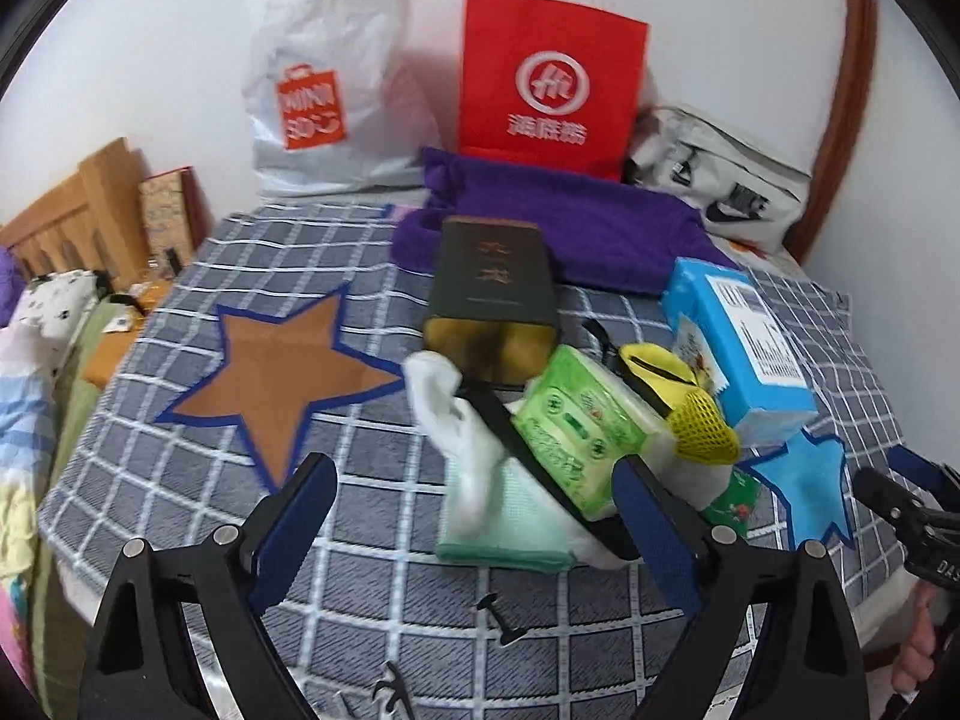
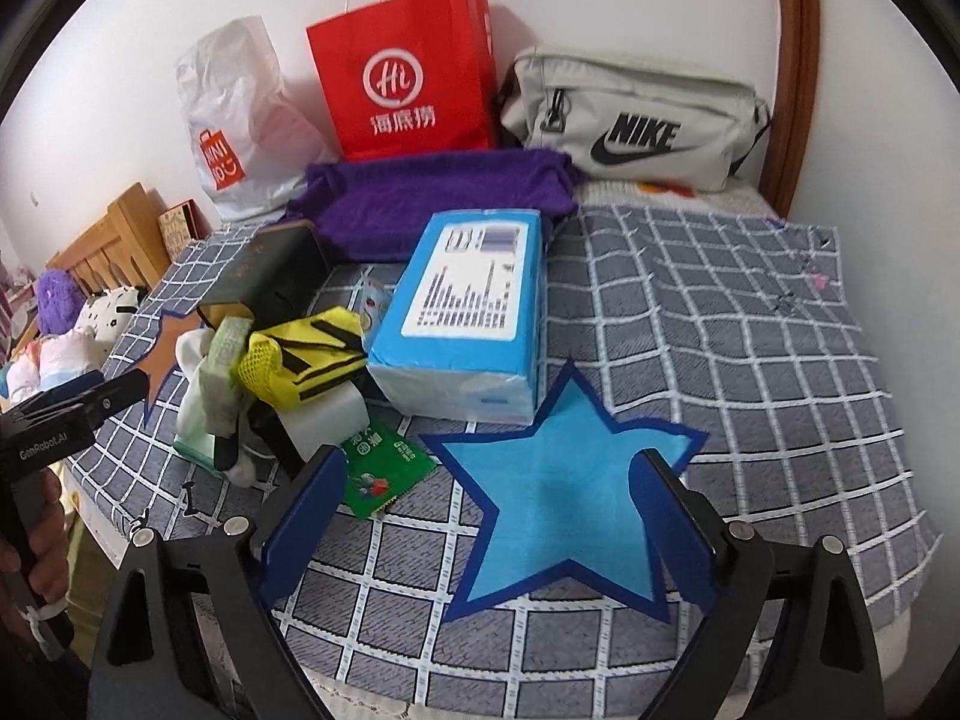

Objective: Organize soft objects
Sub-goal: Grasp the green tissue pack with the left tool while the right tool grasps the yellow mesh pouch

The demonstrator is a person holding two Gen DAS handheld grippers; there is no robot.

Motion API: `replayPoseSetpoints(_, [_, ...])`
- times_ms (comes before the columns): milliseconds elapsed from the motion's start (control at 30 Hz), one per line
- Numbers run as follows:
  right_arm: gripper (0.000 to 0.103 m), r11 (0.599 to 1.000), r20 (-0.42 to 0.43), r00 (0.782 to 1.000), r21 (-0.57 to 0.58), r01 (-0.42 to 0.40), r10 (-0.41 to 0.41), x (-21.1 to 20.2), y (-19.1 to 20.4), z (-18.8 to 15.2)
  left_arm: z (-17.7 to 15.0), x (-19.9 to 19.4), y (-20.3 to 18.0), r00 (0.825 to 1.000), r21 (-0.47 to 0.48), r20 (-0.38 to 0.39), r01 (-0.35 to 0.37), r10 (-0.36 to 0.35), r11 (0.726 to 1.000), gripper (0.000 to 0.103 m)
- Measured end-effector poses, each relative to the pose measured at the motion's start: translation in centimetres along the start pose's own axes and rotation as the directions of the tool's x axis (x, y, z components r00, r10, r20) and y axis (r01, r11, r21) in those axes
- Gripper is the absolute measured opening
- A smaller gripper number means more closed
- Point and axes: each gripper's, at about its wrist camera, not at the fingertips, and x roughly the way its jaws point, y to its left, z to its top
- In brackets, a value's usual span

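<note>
A pile lies on a grey checked cloth (image 1: 336, 516): a green tissue pack (image 1: 576, 420), a white and mint cloth (image 1: 480, 480), a yellow mesh pouch (image 1: 690, 402), a blue tissue box (image 1: 738, 330) and a dark box (image 1: 492, 288). A purple towel (image 1: 576, 222) lies behind. A brown star (image 1: 282, 372) and a blue star (image 2: 564, 492) mark the cloth. My left gripper (image 1: 474, 492) is open just in front of the pile. My right gripper (image 2: 486, 486) is open above the blue star; the pile (image 2: 288, 360) is to its left.
A red paper bag (image 2: 408, 72), a white plastic bag (image 2: 240, 120) and a grey Nike bag (image 2: 636, 120) stand against the back wall. A green sachet (image 2: 378, 474) lies beside the blue star. A wooden headboard (image 1: 78, 210) and soft toys are at the left.
</note>
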Motion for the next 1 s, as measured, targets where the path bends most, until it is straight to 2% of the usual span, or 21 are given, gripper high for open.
replayPoseSetpoints(267, [0.095,0.999,-0.032,0.999,-0.042,-0.013,0.011,2.0,0.6,0.1,-0.1,2.1,-2.6,0.994,0.078,-0.024,0.104,-0.103,0.991,0.093])
replayPoseSetpoints(467, [0.095,0.999,-0.035,0.999,-0.048,-0.016,0.014,2.4,0.5,0.3,-0.6,3.8,-4.3,0.997,0.176,-0.046,0.070,-0.063,0.982,0.093])
replayPoseSetpoints(500, [0.095,0.999,-0.037,0.999,-0.052,-0.015,0.013,2.5,0.5,0.3,-0.6,4.1,-4.6,0.997,0.185,-0.049,0.071,-0.063,0.980,0.089])
replayPoseSetpoints(533, [0.095,0.998,-0.037,0.999,-0.054,-0.015,0.013,2.5,0.5,0.3,-0.5,4.3,-4.6,0.996,0.187,-0.052,0.075,-0.066,0.980,0.077])
replayPoseSetpoints(700, [0.095,0.997,-0.033,0.999,-0.071,-0.037,0.034,2.7,1.3,0.9,-0.2,4.8,-4.4,0.990,0.196,-0.068,0.134,-0.123,0.971,0.038])
replayPoseSetpoints(833, [0.095,0.990,-0.018,0.997,-0.117,-0.076,0.075,2.8,3.2,1.6,0.2,3.7,-3.4,0.987,0.192,-0.030,0.162,-0.159,0.968,0.026])
replayPoseSetpoints(1000, [0.095,0.973,-0.002,0.991,-0.186,-0.134,0.136,2.9,6.3,3.0,1.0,2.6,-0.6,0.982,0.115,0.008,0.188,-0.191,0.975,0.024])
